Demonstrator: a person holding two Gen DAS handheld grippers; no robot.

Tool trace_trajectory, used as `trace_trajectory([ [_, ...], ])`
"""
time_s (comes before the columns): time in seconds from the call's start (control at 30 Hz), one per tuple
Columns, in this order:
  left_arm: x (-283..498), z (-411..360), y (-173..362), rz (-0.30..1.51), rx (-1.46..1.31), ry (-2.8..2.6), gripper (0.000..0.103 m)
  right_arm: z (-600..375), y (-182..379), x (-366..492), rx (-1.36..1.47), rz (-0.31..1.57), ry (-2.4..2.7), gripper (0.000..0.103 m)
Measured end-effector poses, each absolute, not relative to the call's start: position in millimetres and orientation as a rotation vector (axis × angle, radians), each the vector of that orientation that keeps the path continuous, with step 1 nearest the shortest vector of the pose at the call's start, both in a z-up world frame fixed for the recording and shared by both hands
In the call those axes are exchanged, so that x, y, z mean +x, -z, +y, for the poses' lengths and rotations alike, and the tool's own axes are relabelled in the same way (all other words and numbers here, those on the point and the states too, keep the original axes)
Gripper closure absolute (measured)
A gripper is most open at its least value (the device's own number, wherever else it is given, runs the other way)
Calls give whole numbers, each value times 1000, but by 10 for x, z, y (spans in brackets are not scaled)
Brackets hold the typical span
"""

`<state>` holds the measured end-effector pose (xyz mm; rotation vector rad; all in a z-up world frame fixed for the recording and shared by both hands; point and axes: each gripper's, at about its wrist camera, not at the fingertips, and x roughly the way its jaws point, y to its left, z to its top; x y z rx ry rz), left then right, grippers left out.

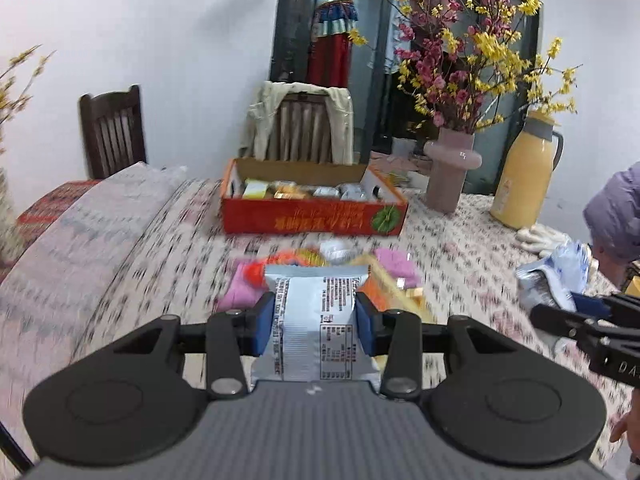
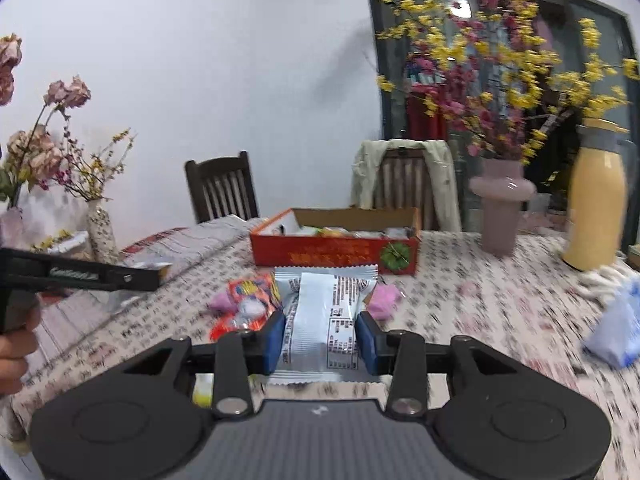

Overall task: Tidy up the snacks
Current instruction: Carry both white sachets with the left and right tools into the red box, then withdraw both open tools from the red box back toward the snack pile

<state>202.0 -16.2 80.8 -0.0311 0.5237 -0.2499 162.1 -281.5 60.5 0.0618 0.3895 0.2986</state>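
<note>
Left hand-held gripper (image 1: pixel 315 322) is clamped on a silver snack pack (image 1: pixel 316 312), right hand-held gripper (image 2: pixel 320 340) likewise closed on its own pack (image 2: pixel 326 316), both lifted over the desk (image 1: pixel 120 240) short of the red box (image 1: pixel 312 210). Packs look light, soft, crinkly and slippery foil with likely crushable contents; mid-body side pinch works, gently. Loose snacks (image 2: pixel 248 300) lie below
</note>
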Motion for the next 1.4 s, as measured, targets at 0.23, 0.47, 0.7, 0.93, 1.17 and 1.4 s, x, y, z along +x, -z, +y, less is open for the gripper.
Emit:
trace_trajectory([
  [0.23, 3232, -152, -1320, 528, -37, 261, 61, -2912, -1176, 2834, 168, 402, -377, 65],
  [0.47, 4694, -206, -1441, 574, -65, 225, 61, -2885, -1406, 4439, 233, 465, -351, 65],
  [0.7, 5969, -388, -981, 639, -91, 179, 61, -2590, -1046, 6070, 179, 608, -292, 65],
  [0.93, 6747, -443, -143, 775, -116, 156, 61, -2382, -419, 7125, 184, 742, -261, 65],
  [1.17, 6820, -319, 51, 791, -149, 185, 45, -2301, 124, 7395, 297, 832, -291, 54],
  [1.4, 6448, -183, -212, 750, -82, 148, 38, -2441, -109, 6997, 302, 747, -267, 41],
])
